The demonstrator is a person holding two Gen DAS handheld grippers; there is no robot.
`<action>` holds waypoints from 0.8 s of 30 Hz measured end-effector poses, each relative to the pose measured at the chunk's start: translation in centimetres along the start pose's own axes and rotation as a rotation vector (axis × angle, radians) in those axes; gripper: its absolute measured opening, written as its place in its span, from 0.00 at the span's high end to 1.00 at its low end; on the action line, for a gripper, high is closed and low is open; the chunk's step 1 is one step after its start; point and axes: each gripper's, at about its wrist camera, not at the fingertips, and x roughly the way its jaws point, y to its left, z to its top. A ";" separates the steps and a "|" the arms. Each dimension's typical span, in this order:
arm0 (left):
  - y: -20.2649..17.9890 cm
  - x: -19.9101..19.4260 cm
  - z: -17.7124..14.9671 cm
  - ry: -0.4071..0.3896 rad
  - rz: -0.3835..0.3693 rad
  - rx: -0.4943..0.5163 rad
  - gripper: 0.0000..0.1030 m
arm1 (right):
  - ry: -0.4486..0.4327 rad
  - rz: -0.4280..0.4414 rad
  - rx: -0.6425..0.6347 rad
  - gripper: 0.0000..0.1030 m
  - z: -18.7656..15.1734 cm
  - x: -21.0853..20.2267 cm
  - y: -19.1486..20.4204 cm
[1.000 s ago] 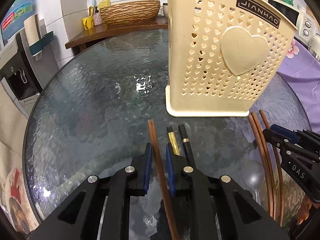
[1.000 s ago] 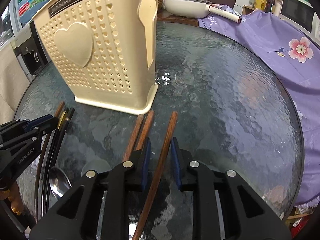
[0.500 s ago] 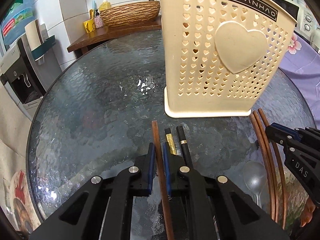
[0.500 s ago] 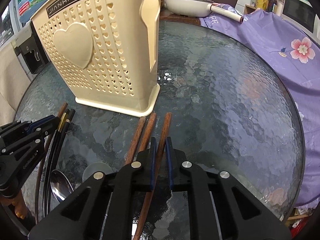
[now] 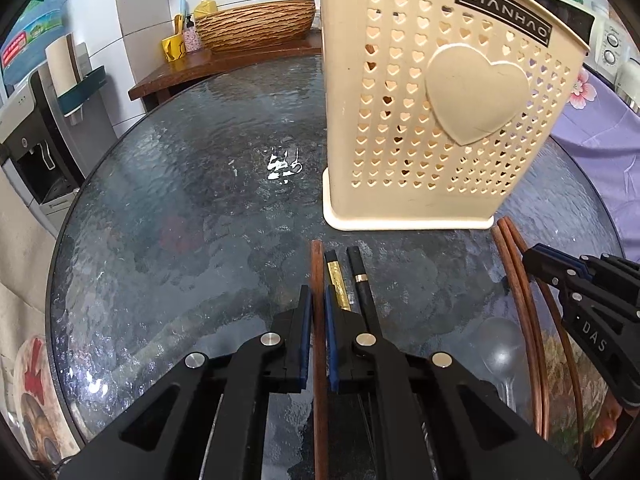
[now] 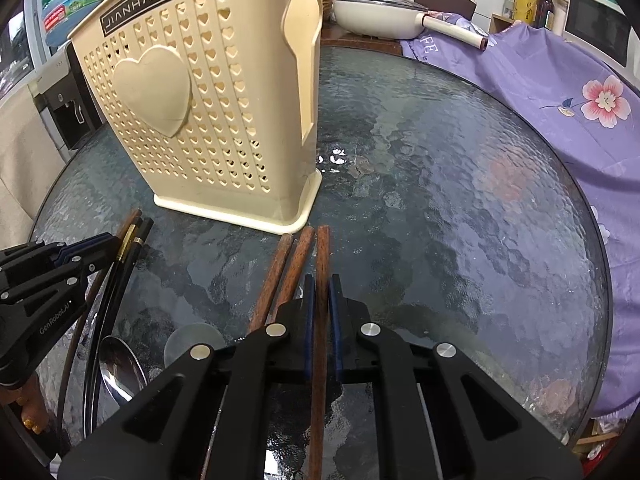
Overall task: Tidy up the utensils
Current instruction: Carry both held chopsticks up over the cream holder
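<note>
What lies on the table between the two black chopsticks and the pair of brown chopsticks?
A metal spoon lies there on the glass table, seen in both wrist views.

utensil holder (image 5: 460,128): "JIANHAO" | right hand-held gripper (image 5: 532,258): "DAS" | left hand-held gripper (image 6: 108,240): "GenRobot.AI"

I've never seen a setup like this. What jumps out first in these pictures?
A tall cream holder, punched with little hearts, stands on a round glass table. In front of it, each pair of black tongs is shut on one brown chopstick: left tongs on the left chopstick, right tongs on the right chopstick.
</note>
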 end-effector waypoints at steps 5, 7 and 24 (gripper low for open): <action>0.1 -0.3 -0.4 -0.006 -0.015 -0.016 0.94 | -0.010 0.022 0.003 0.93 -0.2 -0.1 -0.3; 0.3 -0.3 -0.5 -0.008 -0.024 -0.026 0.94 | -0.013 0.037 0.014 0.93 -0.2 -0.1 -0.6; 2.6 -7.3 0.5 -0.182 -0.119 -0.098 0.94 | -0.212 0.234 0.090 0.93 1.1 -6.9 -3.5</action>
